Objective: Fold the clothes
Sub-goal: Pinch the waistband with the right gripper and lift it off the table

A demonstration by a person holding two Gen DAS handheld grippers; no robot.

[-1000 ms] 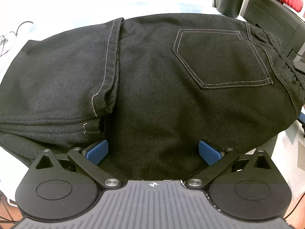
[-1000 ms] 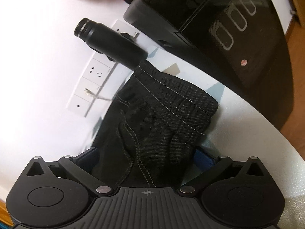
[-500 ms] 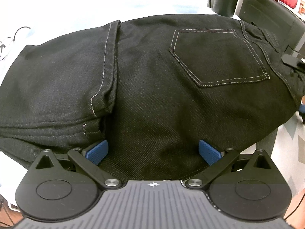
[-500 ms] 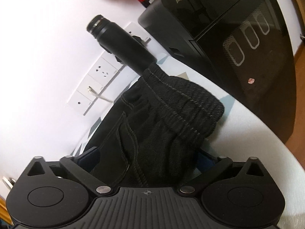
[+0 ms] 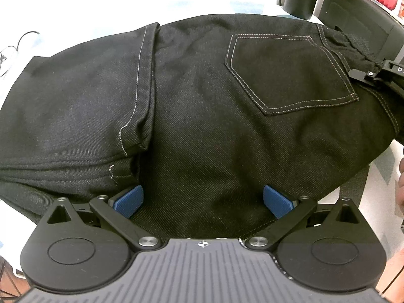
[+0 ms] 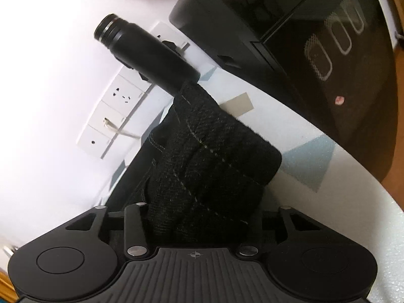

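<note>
The black jeans lay flat on the white table, already doubled once, back pocket facing up; their long axis ran side to side across the left wrist view, waistband off at the right end, folded leg at the left. The left gripper sat at the near edge of the cloth, blue pads spread wide apart, denim lying between them but nothing pinched; released, in short. The right gripper was the one on the job: it faced the bunched waistband end-on, jaws closing with that thick elastic band gathered between them; the fabric filled the gap, though the pads themselves were buried under cloth, so whether they already bit could not be read. In the left view its black linkage showed at the right margin, right at the waistband seam.

So the right hand was nearer the end that has to travel; by my reading the coming fold would carry the waistband along the long axis toward the leg end, with the left gripper placed to steady the near edge.

Hard to make out: the underside layers of the jeans; the far leg hems, cut off at the left edge; a black bottle stood just behind the waistband, touching or merely close, I could not tell; a person's fingers barely peeked in at the right margin.
</note>
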